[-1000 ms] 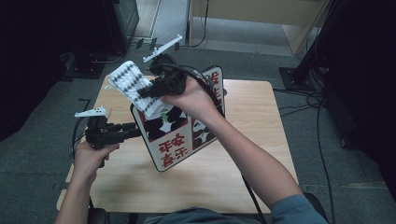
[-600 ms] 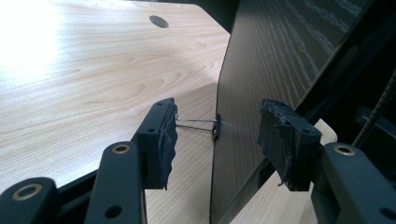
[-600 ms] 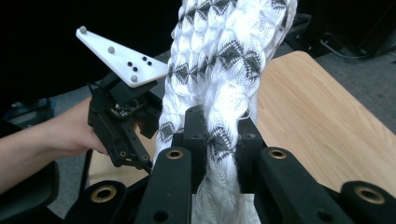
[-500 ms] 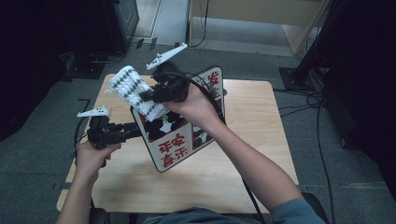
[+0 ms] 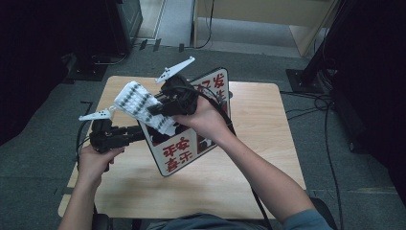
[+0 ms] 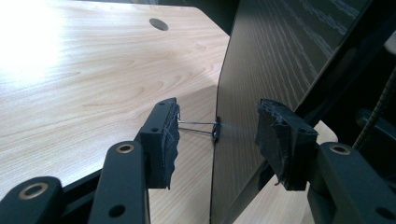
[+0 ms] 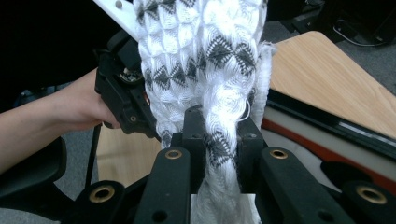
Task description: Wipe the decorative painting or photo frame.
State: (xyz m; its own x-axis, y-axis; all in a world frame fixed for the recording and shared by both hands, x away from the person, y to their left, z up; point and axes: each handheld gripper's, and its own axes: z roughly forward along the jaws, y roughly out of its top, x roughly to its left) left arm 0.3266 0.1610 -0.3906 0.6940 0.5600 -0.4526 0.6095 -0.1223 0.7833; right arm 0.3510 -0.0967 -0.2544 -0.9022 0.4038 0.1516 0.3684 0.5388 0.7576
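the left gripper (image 5: 136,134) has its padded jaws spread wide astride the thin edge of a stiff, flat sign board (image 5: 191,143) tilted on the pale wooden bench (image 5: 258,143). the right gripper (image 7: 217,135) pinches a soft white-and-grey knitted cloth (image 5: 141,106) above the board's left edge.

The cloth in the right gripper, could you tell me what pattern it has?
The cloth is white knit with dark grey diamond motifs, clearest in the right gripper view.

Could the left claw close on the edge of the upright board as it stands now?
Probably yes. The left claw is open with the board's edge already between its jaws, and nothing sits between them except a small clip on that edge.
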